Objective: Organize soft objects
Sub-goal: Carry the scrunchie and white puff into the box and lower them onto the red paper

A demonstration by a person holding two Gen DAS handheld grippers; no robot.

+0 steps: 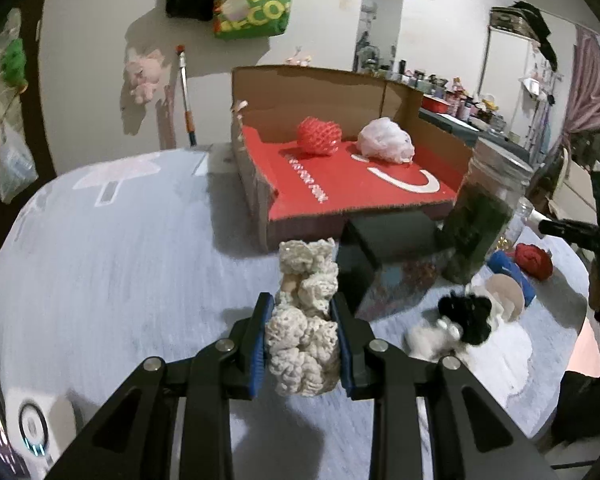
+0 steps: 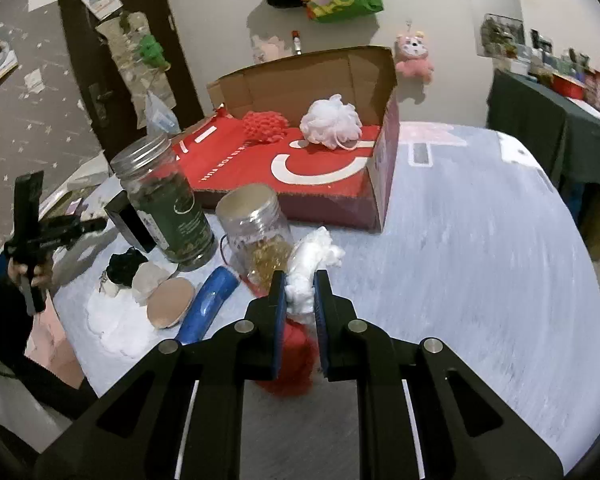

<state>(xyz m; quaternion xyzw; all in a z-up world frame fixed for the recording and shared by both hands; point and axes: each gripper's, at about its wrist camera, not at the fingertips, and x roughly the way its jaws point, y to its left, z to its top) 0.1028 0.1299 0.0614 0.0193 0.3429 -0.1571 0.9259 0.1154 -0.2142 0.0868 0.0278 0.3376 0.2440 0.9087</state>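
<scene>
Left wrist view: our left tongs (image 1: 303, 336) are closed on a cream knit (image 1: 306, 316), pads pressing both its sides, lifted clear of the tabletop (image 1: 112, 256). The box (image 1: 340, 168) lies at twelve o'clock, already holding a red ball (image 1: 319, 136) and a white puff (image 1: 386, 141). At three o'clock sit a black-and-white plush (image 1: 456, 320), a blue roll (image 1: 512, 276) and a dark jar (image 1: 484, 216).

Right wrist view: our right tongs (image 2: 300, 292) are clamped nearly shut on a white wad (image 2: 308, 276), with a red tuft (image 2: 296, 356) hanging below it. The box (image 2: 380, 184) is at twelve o'clock; a clear jar (image 2: 256, 232) stands just at eleven.

We judge we are mid-carry, both soft things bound for the box. Next we need to bring each over the red floor, clear the front wall, then open and let go.
</scene>
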